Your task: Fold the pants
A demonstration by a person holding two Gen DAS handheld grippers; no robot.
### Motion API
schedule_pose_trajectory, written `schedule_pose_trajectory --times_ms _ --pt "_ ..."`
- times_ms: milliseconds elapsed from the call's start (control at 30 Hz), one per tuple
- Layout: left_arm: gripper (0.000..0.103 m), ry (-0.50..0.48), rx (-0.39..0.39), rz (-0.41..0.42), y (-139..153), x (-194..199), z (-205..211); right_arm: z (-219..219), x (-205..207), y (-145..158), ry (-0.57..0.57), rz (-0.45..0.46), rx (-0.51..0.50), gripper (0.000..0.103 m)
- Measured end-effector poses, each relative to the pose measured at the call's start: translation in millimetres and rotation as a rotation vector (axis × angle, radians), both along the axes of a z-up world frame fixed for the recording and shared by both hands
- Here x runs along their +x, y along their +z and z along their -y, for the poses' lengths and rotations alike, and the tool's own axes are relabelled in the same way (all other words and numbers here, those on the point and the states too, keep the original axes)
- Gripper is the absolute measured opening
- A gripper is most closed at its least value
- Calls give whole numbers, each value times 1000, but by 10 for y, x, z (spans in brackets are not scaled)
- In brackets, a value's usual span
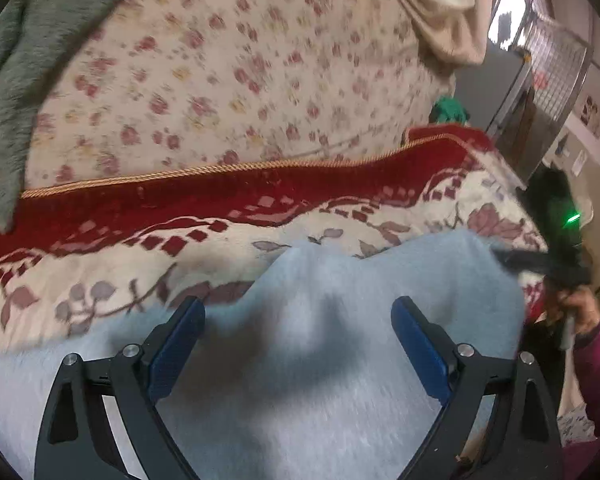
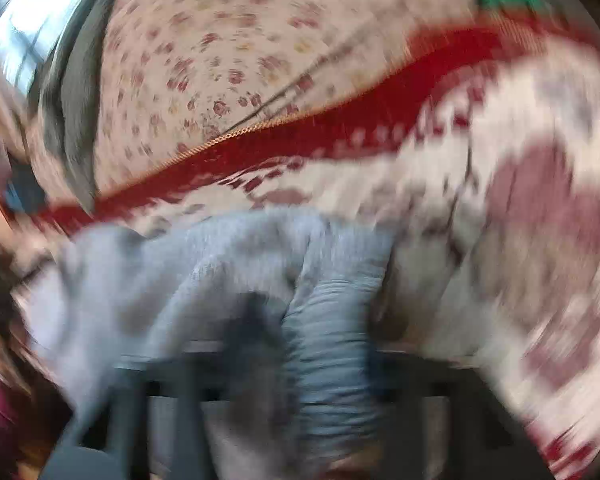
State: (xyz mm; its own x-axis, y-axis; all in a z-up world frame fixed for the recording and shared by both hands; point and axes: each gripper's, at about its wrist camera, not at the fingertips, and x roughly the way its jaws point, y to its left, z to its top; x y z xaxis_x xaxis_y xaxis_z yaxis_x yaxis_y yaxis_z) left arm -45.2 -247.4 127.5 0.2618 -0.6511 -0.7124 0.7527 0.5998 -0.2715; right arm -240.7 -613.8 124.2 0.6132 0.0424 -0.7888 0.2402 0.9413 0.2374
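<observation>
Light grey fleece pants [image 1: 340, 320] lay on a red-bordered floral blanket [image 1: 140, 216].
Left gripper [image 1: 298, 340] hovered wide open, empty; right gripper [image 2: 324, 364] clamped bunched fabric, though blurred.

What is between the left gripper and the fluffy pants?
Nothing visible. The left gripper hangs open right over the pale blue pants, with only fleece showing between its blue pads. The right wrist view is too blurred to add more.

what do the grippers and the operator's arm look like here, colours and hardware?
The left gripper has a black angular frame with triangular cutouts, silver round pivot bolts, and blue textured pads on its fingers. The right gripper shows as a blurred black body with a green light. The right hand is bare, with a magenta sleeve. No cables are visible.
</observation>
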Motion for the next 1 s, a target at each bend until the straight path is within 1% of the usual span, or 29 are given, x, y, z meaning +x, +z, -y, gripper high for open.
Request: schedule_pose_trajectory --times_ms 33,67,100,133,167,233,300,333,367,400,433,467,500,533,600,633,667,700,733,767,800,833,867,900,933,967,1000 --pt "94 -8 15 5 -30 38 65 -3 0 100 26 29 -5 11" --pt "94 -18 34 5 -72 84 130 -25 -19 223 32 59 -84 10" --pt "94 -17 43 -1 -101 124 148 -54 -25 254 25 61 -158 10" --pt "94 -19 52 -16 -139 174 173 -86 -6 205 16 19 -286 10" --pt "94 -25 58 -42 -197 224 210 -85 19 98 9 -25 -313 10" --pt "94 -27 67 -66 -273 282 281 -11 37 -189 -13 -110 -263 10" --pt "94 -31 92 -72 -344 318 364 -37 24 -285 -3 -129 -279 13" --pt "94 -36 102 -73 -373 325 404 -68 -3 -227 -7 -111 -300 14" --pt "94 -41 112 -77 -404 333 444 -78 -12 -169 -14 -105 -310 18" --pt "94 -43 124 -79 -430 337 479 -81 -33 -100 -32 -106 -330 31" --pt "94 -43 142 -82 -453 348 516 -97 -58 -11 -66 -107 -383 43" --pt "94 -45 153 -85 -477 354 548 -123 -63 103 -101 -96 -449 59" --pt "94 -49 146 -89 -492 361 565 -181 -85 235 -104 -61 -480 67" --pt "94 -47 138 -96 -500 374 573 -264 -111 359 -86 -17 -468 67" --pt "86 -37 116 -113 -515 413 591 -410 -96 511 -43 55 -405 71" --pt "71 -37 103 -123 -515 430 599 -508 -62 562 -20 83 -374 72" --pt "59 -39 94 -134 -517 444 610 -627 -15 586 18 110 -334 73" --pt "56 -39 93 -134 -516 446 629 -751 46 571 71 134 -269 73" --pt "51 -37 99 -112 -511 436 646 -861 119 511 126 144 -189 73" --pt "39 -33 102 -87 -500 426 653 -930 163 444 158 138 -127 73" --pt "31 -17 105 -69 -490 439 647 -1000 234 319 194 113 -42 73" --pt "23 11 102 -57 -481 471 625 -1049 277 182 216 83 23 73" --pt "23 27 66 -83 -488 528 560 -1082 290 82 223 61 45 72" --pt "25 32 41 -103 -505 550 527 -1118 287 -37 226 28 43 72" --pt "29 42 30 -111 -548 560 492 -1176 240 -167 233 -5 -3 72" --pt "38 47 47 -101 -605 552 484 -1234 187 -220 252 -4 -46 72" --pt "44 52 61 -94 -649 551 483 -1325 109 -256 282 15 -127 72"
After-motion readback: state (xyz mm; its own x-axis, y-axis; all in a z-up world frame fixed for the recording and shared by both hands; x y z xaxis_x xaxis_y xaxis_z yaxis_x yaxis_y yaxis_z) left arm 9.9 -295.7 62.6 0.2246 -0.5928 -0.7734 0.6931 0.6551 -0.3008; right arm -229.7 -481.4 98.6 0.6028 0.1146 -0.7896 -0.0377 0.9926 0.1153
